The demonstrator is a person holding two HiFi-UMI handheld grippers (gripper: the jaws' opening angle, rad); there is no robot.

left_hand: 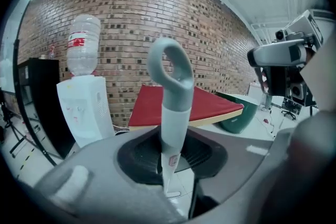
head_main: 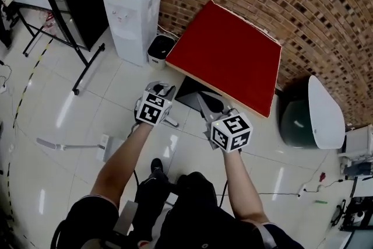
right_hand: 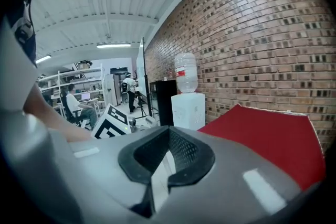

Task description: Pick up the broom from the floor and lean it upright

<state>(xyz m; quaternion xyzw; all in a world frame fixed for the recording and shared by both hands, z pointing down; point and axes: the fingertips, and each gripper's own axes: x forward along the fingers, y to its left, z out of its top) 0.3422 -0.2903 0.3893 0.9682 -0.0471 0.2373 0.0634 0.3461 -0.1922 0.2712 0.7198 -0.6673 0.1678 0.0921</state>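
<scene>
The broom shows as a grey handle (left_hand: 170, 107) with a loop at its top, standing nearly upright in the left gripper view. My left gripper (left_hand: 170, 157) is shut on it just below the loop, and the shaft runs down through the jaws toward the tiled floor. In the head view the left gripper (head_main: 164, 88) is held out over the floor in front of the person, and its body hides most of the handle. My right gripper (head_main: 204, 103) (right_hand: 167, 152) is beside it to the right, its jaws together with nothing between them.
A tilted red tabletop (head_main: 230, 55) leans at the brick wall just ahead. A white water dispenser (head_main: 133, 14) and a small bin (head_main: 160, 49) stand to its left, a green tub (head_main: 296, 122) with a white lid to its right. A grey bar (head_main: 70, 146) lies on the floor at left.
</scene>
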